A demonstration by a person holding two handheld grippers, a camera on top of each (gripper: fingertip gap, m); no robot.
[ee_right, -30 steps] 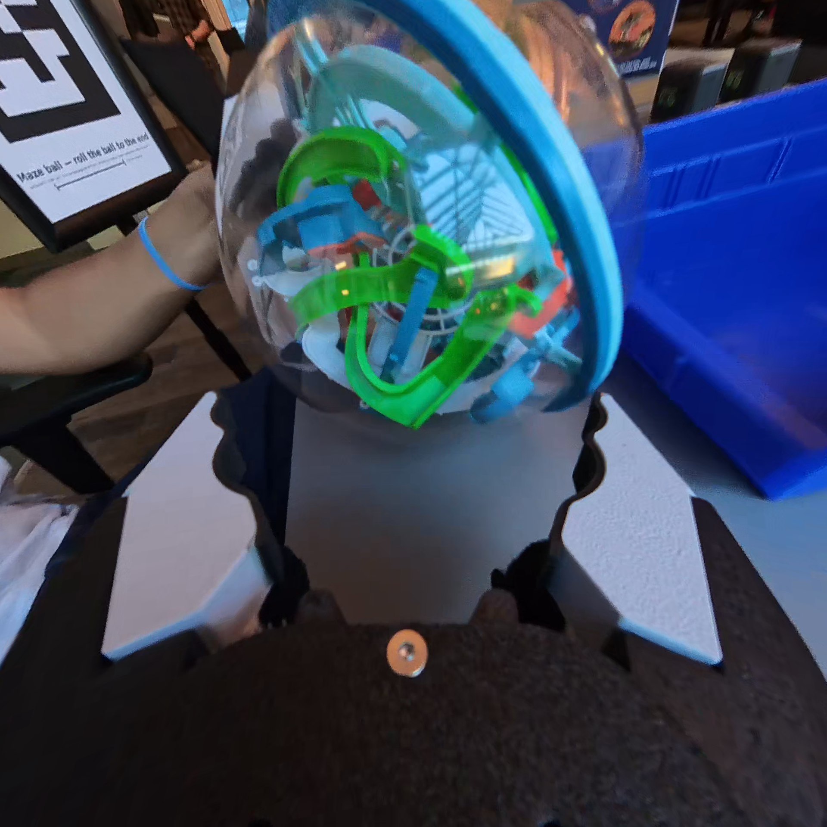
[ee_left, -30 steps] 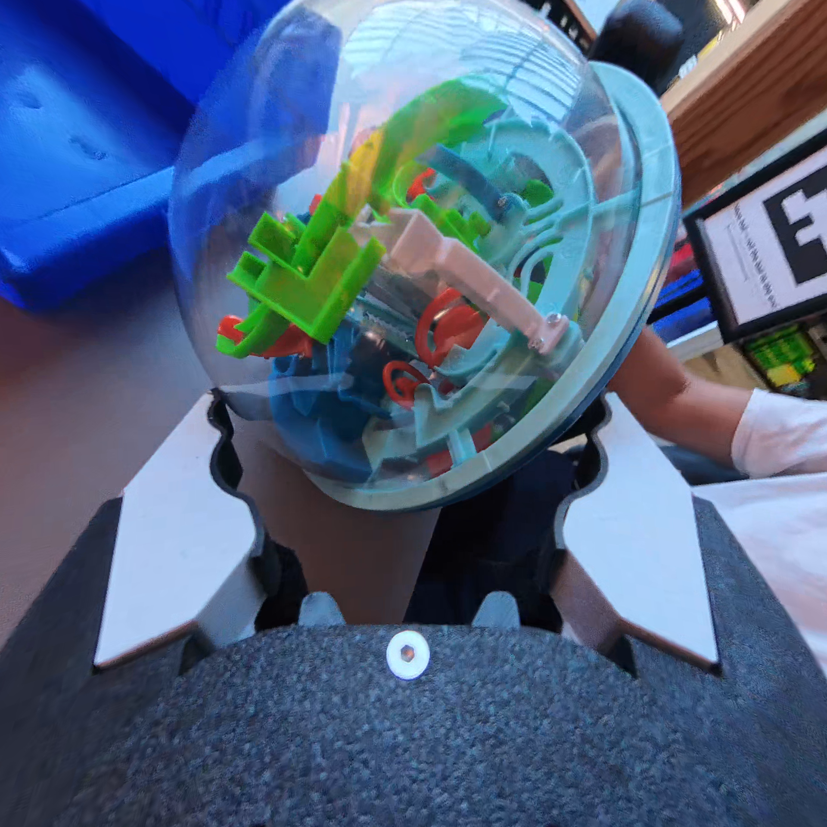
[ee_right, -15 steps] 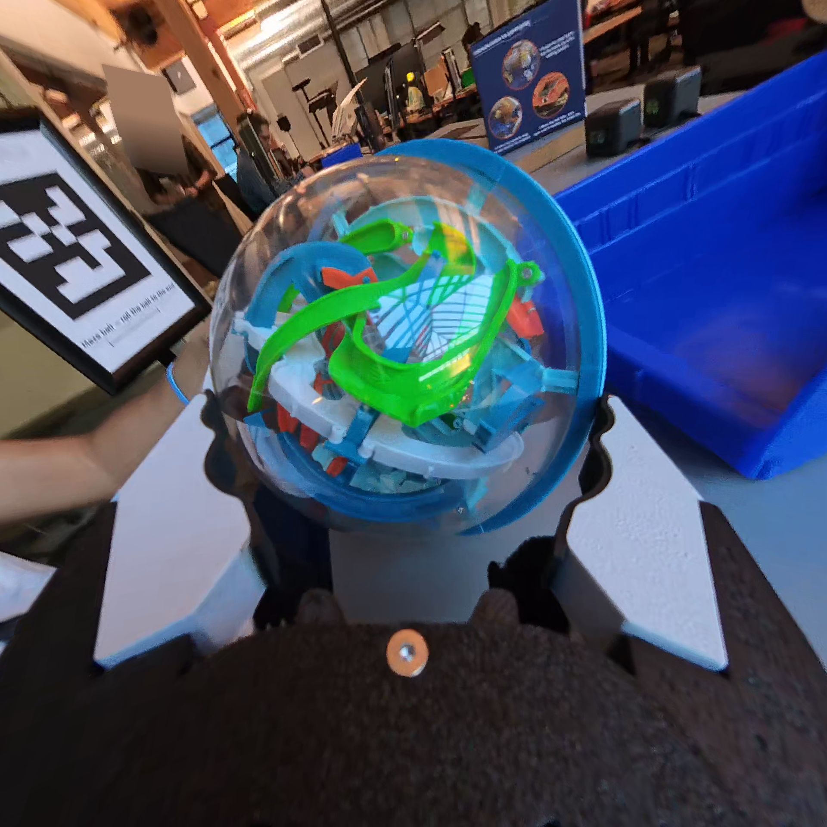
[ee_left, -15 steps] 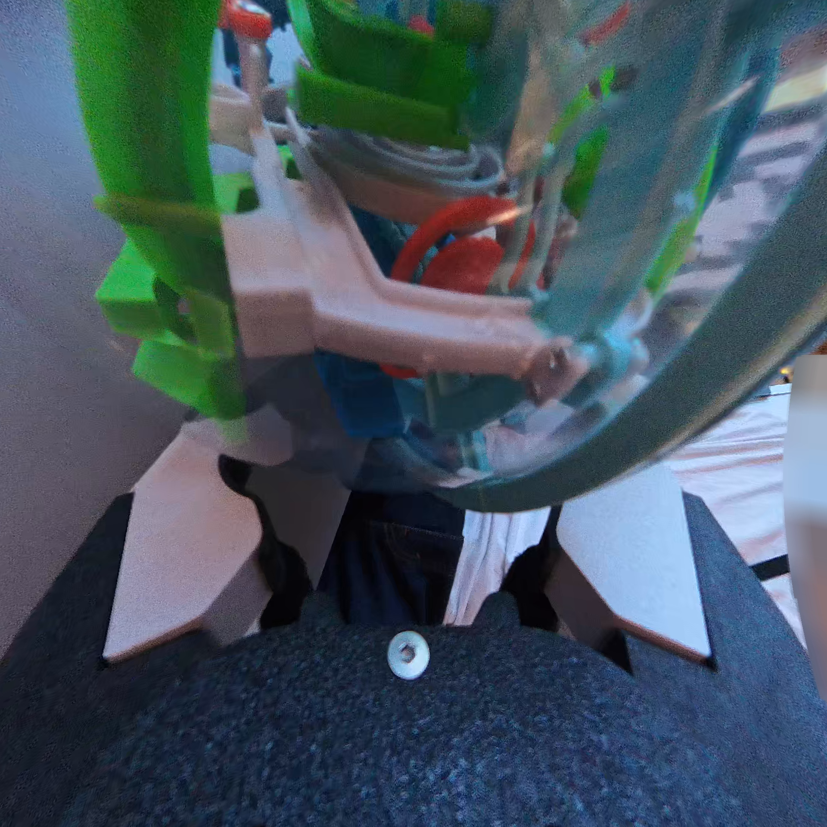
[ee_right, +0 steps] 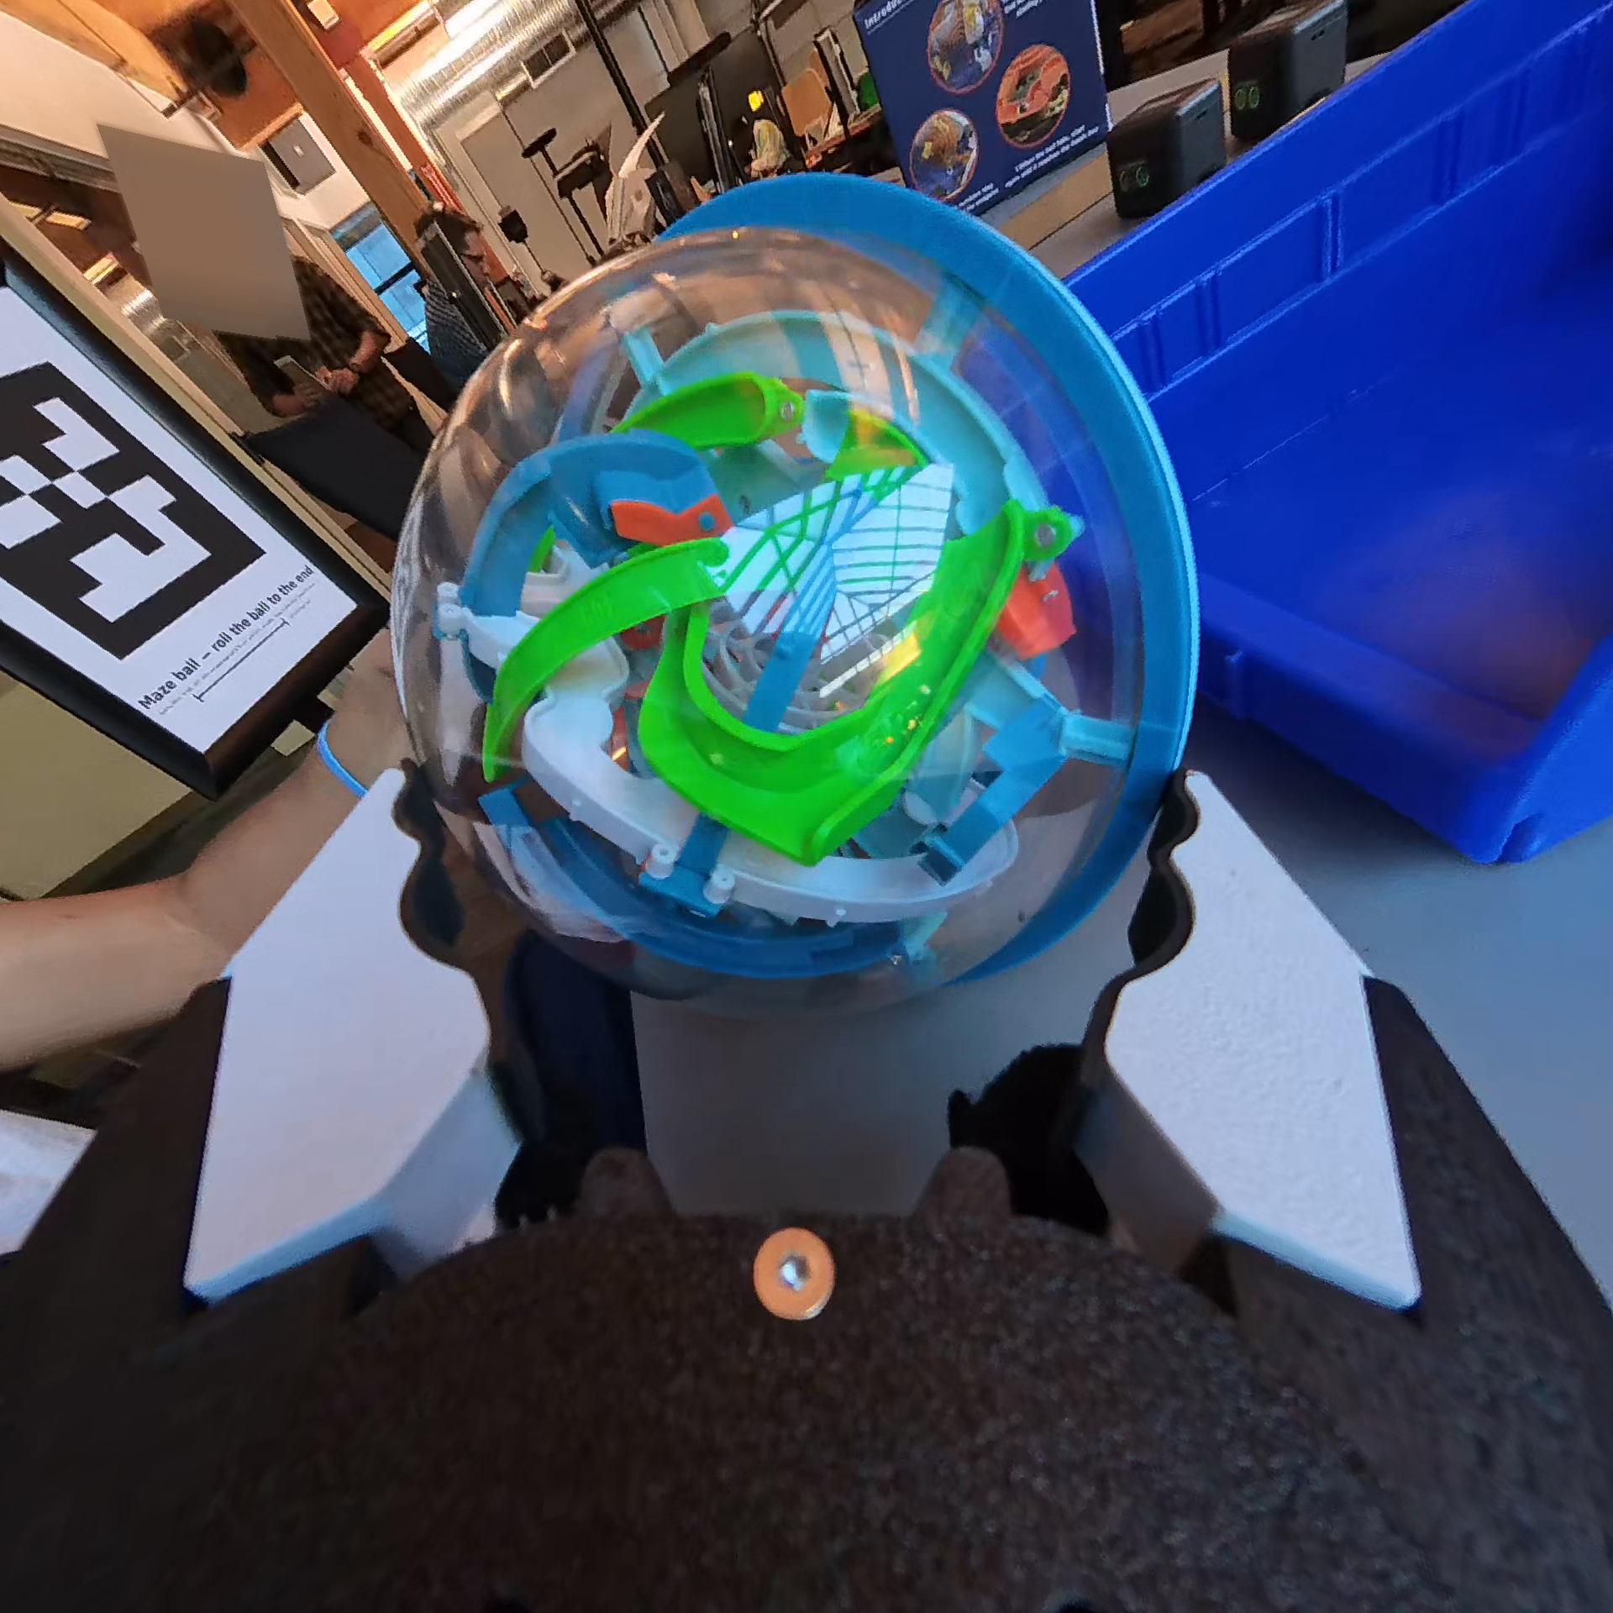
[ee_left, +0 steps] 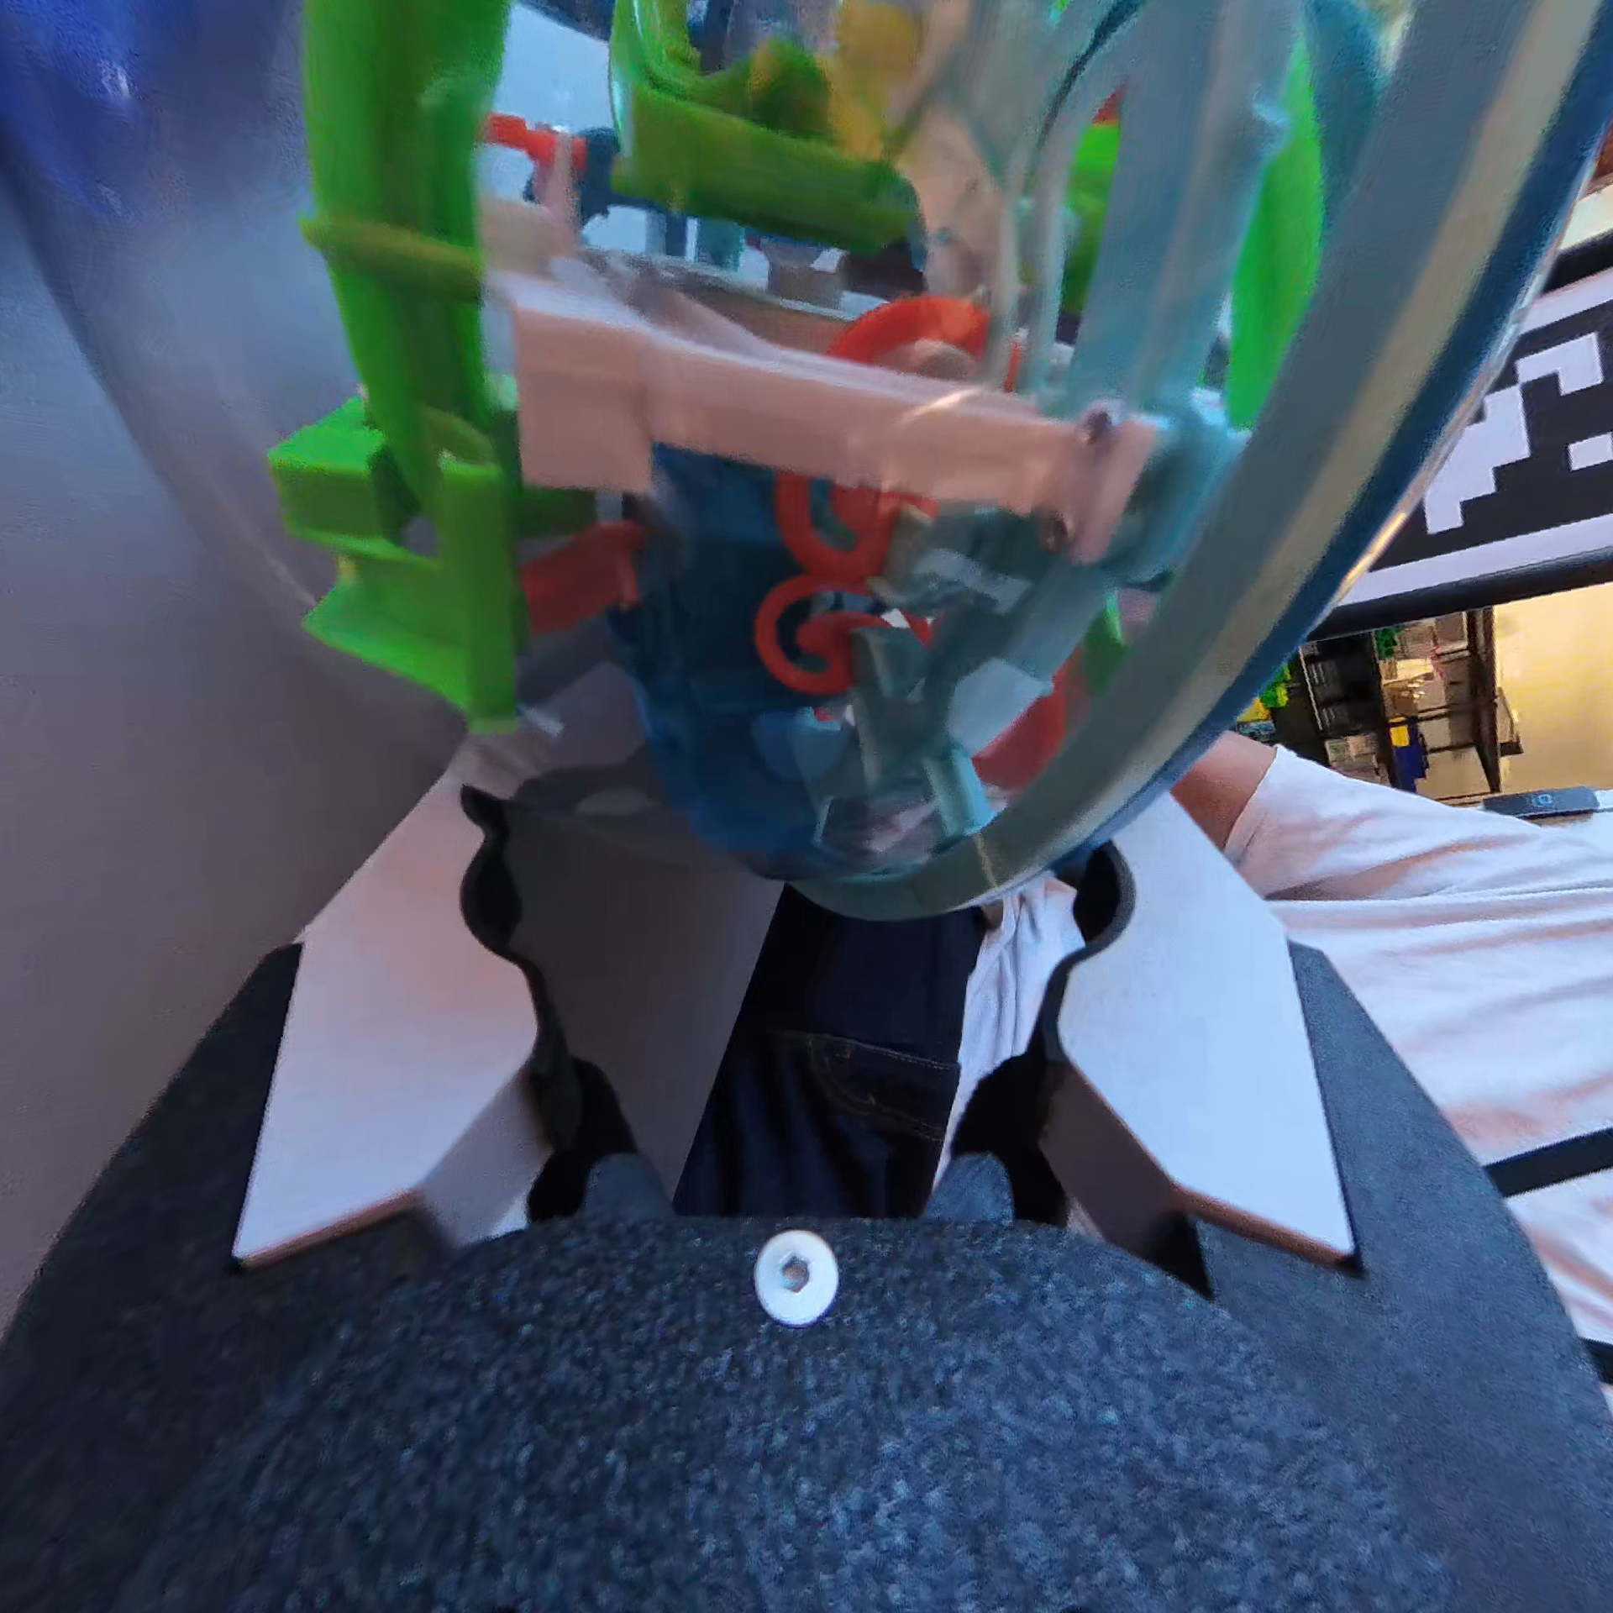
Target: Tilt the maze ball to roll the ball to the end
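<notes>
The maze ball (ee_right: 785, 655) is a clear sphere with green, blue, white and orange tracks inside and a blue rim around its middle. It is held in the air between my two grippers, one on each side. My right gripper (ee_right: 790, 785) is open wide, with both fingertips against the lower dome. My left gripper (ee_left: 790, 838) is also open wide, and the ball (ee_left: 829, 524) fills the top of its blurred view, resting at the fingertips. I cannot make out the small ball inside the maze.
A blue plastic bin (ee_right: 1396, 524) stands on the grey table (ee_right: 1440, 960) to the right. A black-framed sign (ee_right: 131, 567) stands to the left, also in the left wrist view (ee_left: 1527, 436). A person's forearm (ee_right: 131, 943) reaches behind the ball. People stand farther back.
The ball was tilted and turned between the grippers. It came much closer in the left wrist view. In the right wrist view its dome turned to face the camera. Both grippers kept the same opening.
</notes>
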